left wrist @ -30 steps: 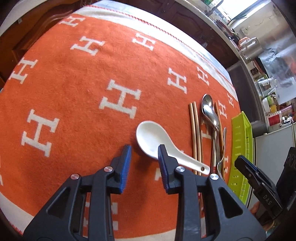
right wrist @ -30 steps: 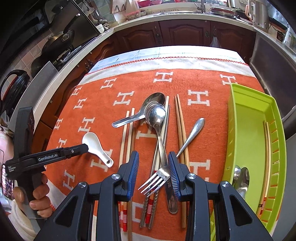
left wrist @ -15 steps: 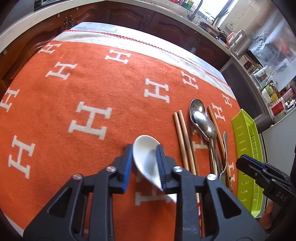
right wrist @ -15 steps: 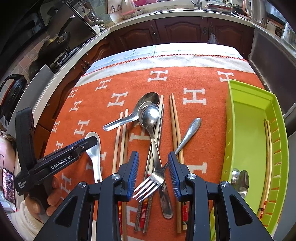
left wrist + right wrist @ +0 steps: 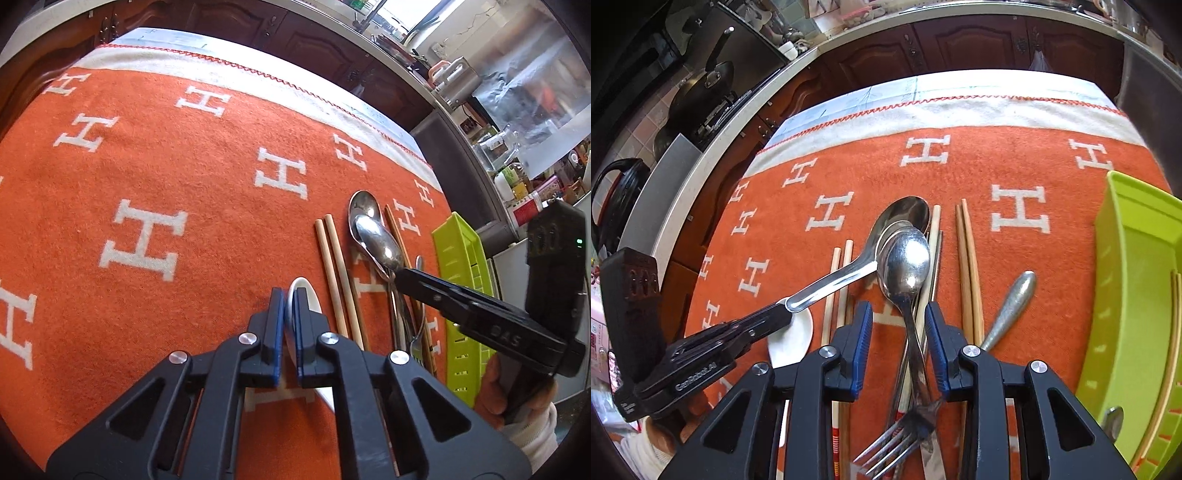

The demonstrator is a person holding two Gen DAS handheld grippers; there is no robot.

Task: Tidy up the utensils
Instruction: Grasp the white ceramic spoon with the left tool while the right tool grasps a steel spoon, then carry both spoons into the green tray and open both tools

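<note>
Your left gripper [image 5: 290,295] is clamped on the white ceramic spoon [image 5: 308,299], its blue pads pinching the bowl edge-on; in the right wrist view the bowl [image 5: 792,338] shows pale beneath that gripper's tip [image 5: 775,315], at about 9 o'clock from your right claw. Whether the spoon is clear of the orange blanket [image 5: 166,184] I cannot tell.

Your right gripper [image 5: 897,332] stands with its jaws apart, one pad either side of the steel spoon [image 5: 907,266] and the utensils stacked under it. The fork [image 5: 897,439] lies across that pile at 6 o'clock, tines toward you. A second spoon [image 5: 901,216] lies beneath, its handle running off toward 8 o'clock. Light chopsticks [image 5: 840,280] sit at 10 o'clock, darker chopsticks [image 5: 967,266] at 1 o'clock. The green tray [image 5: 1137,295] is at 3 o'clock, with chopsticks along its far wall.
</note>
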